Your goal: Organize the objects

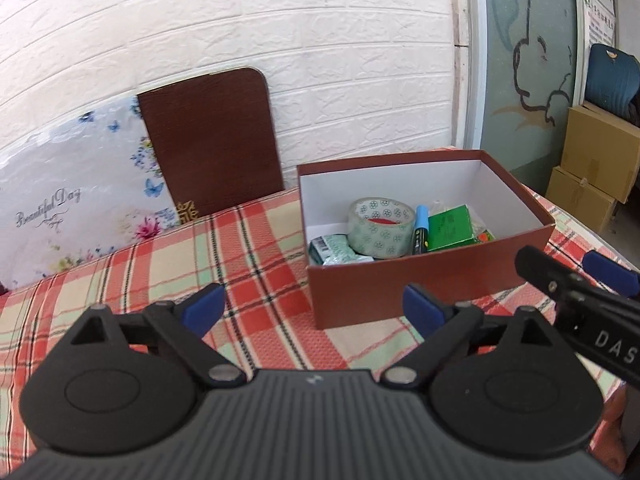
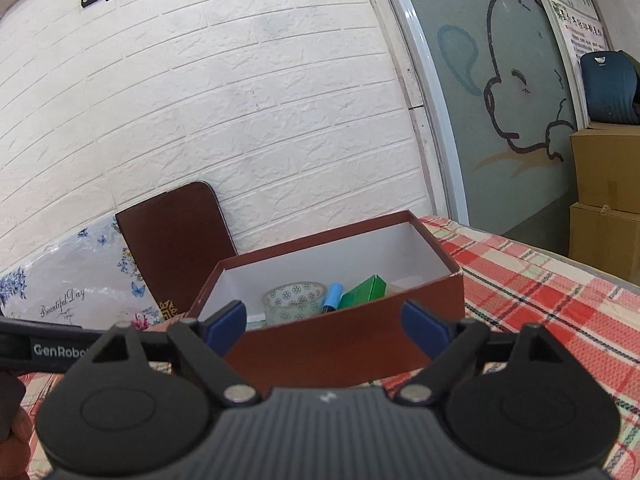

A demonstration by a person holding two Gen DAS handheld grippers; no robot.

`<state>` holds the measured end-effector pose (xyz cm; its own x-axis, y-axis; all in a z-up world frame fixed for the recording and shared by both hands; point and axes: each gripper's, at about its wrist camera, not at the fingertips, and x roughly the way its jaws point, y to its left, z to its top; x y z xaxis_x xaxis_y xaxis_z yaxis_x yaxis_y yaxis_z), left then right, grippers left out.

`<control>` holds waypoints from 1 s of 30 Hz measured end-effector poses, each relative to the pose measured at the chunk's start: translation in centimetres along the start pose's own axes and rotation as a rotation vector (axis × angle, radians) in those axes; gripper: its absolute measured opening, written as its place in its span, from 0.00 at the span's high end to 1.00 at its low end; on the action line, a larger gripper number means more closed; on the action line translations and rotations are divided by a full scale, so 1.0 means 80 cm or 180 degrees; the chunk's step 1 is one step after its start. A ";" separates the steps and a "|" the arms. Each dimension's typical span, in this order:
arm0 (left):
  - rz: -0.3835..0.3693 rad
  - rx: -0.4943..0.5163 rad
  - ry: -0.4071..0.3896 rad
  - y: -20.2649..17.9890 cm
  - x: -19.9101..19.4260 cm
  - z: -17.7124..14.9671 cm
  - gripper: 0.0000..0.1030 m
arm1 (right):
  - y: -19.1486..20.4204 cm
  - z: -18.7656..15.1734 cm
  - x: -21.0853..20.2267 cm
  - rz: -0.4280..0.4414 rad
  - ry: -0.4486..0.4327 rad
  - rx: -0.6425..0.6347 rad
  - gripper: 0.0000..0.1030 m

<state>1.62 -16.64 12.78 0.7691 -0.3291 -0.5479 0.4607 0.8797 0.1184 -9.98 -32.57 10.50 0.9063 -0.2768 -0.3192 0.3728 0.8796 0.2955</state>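
With both grippers hanging in front of it, the open box (image 1: 424, 280) is the thing to go by here: brown outside, white inside, sitting on the red plaid tablecloth (image 1: 256, 264) with no lid on.

Inside the box, towards its near wall, there's a roll of tape (image 1: 380, 228) with a little flower print, standing on edge. Just right of the tape is a blue marker (image 1: 420, 228), then a green carton (image 1: 452, 228) touching or nearly touching the marker. A small greenish packet (image 1: 332, 250) lies in the box's near left corner, beside the tape.

The left gripper (image 1: 314, 306) is just short of the box's near left corner, jaws spread wide, nothing in them, only tablecloth and the box corner showing between. The right gripper (image 2: 324, 324) faces the box's near wall, also wide open and empty.

Behind the box on its left, a dark brown board (image 1: 212, 144) leans on the white brick wall (image 1: 280, 40), and a flowery panel (image 1: 80, 200) sits further left of that.
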 end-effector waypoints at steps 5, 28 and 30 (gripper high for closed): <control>0.0122 -0.0030 -0.0090 0.006 -0.021 -0.019 0.04 | 0.015 -0.006 -0.028 0.0093 -0.0061 -0.0007 0.07; 0.0118 0.0057 -0.0148 0.001 -0.037 -0.041 0.00 | 0.018 -0.023 -0.062 0.0048 -0.0093 0.0087 0.00; 0.0109 0.0040 -0.0117 0.004 -0.035 -0.042 0.00 | 0.020 -0.023 -0.056 0.0055 -0.0049 0.0073 0.00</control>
<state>-1.87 -14.25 11.55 0.8001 -0.3115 -0.5126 0.4392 0.8863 0.1470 -13.83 -29.20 10.73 0.9155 -0.2678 -0.3002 0.3614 0.8753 0.3213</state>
